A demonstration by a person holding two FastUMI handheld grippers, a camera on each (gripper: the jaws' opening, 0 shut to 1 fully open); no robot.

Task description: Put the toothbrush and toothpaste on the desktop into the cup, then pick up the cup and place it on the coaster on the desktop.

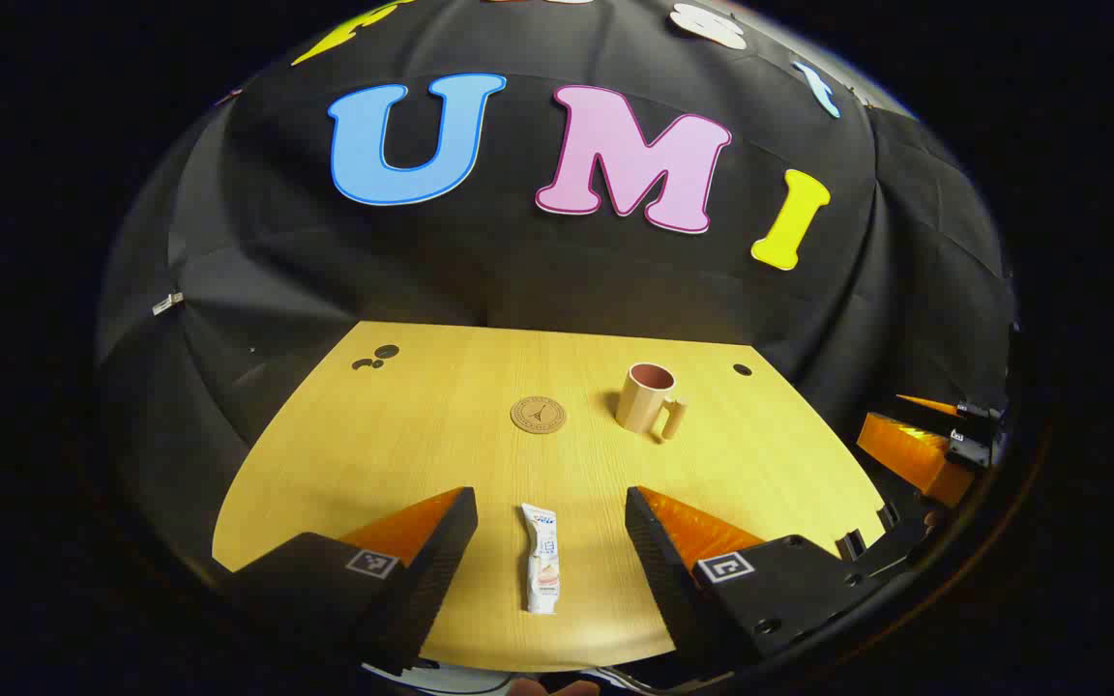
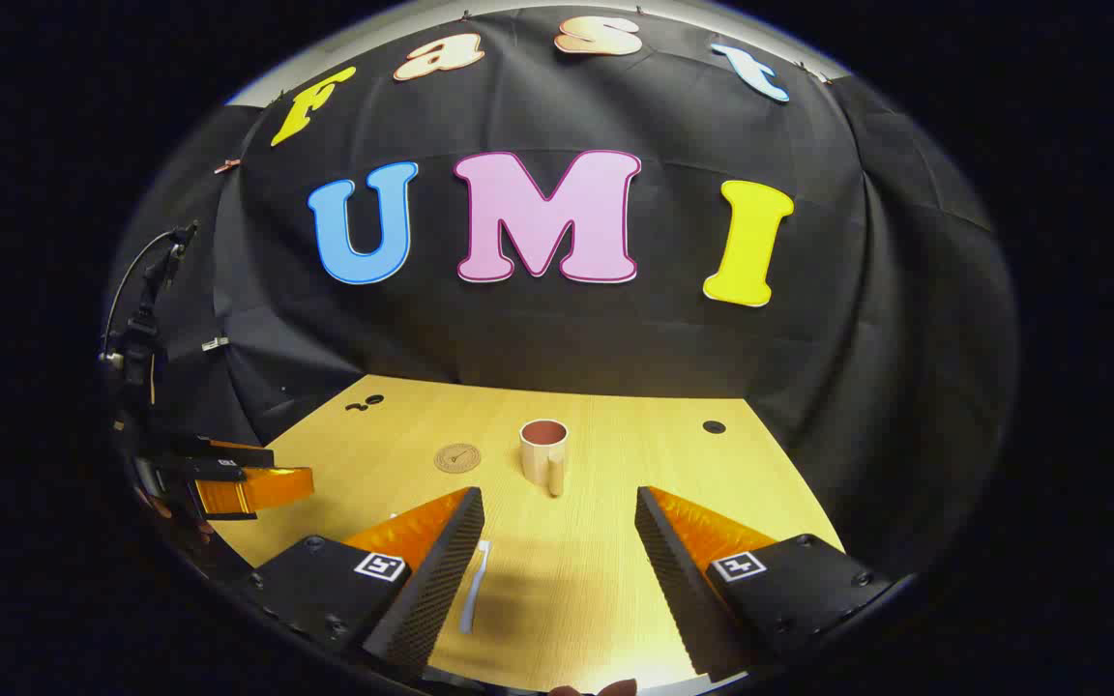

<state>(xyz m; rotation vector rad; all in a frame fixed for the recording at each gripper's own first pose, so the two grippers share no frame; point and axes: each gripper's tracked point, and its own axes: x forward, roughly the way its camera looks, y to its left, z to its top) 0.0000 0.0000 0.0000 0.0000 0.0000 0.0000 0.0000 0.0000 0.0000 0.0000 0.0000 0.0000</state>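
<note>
A small white toothpaste tube (image 1: 541, 570) lies lengthwise on the wooden desktop (image 1: 422, 435), between the spread fingers of my open left gripper (image 1: 549, 517). A beige cup (image 1: 647, 398) with a handle stands upright farther back, right of a round brown coaster (image 1: 538, 415). In the right gripper view a white toothbrush (image 2: 475, 584) lies on the desktop beside the left finger of my open right gripper (image 2: 559, 522). The cup (image 2: 543, 451) stands ahead of that gripper, with the coaster (image 2: 457, 457) to its left. Both grippers hold nothing.
The desktop (image 2: 615, 570) ends at the black cloth wall behind. Small dark holes (image 1: 742, 369) mark its back corners. The other gripper (image 1: 915, 447) shows at the right edge of the left gripper view, and at the left edge (image 2: 238, 483) of the right gripper view.
</note>
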